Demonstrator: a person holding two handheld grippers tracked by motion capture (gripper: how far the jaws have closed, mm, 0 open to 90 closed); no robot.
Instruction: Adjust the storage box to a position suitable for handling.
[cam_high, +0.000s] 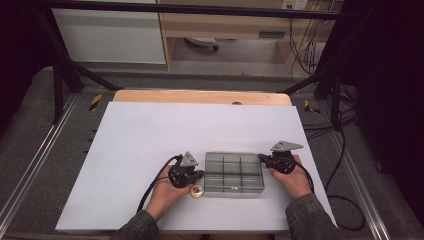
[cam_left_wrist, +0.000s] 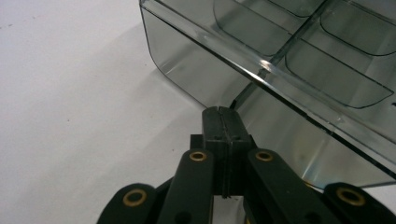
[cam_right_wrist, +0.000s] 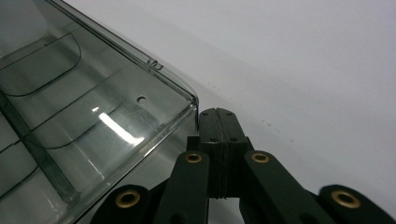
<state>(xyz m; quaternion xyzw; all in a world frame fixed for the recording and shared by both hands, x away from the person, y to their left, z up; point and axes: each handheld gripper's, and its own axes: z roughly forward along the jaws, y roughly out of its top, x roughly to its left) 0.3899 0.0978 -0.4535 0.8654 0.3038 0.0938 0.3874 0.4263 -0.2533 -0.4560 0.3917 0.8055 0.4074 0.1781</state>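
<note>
While both pairs of fingers pressed shut, empty: one clear compartment box, two grippers, one small round object.

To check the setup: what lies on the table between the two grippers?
The clear compartment box, seen in the high view, sits between the left gripper and right gripper.

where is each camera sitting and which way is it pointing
High view: above the person's side, looking forward and down on the white table; both forearms and hands show, with left gripper and right gripper at either end of the clear compartment box.
Left gripper view: rides the left gripper, looking along its shut jaws at the box wall.
Right gripper view: rides the right gripper, jaws shut beside a box corner.
Shared: all three views show the box and the table.
</note>
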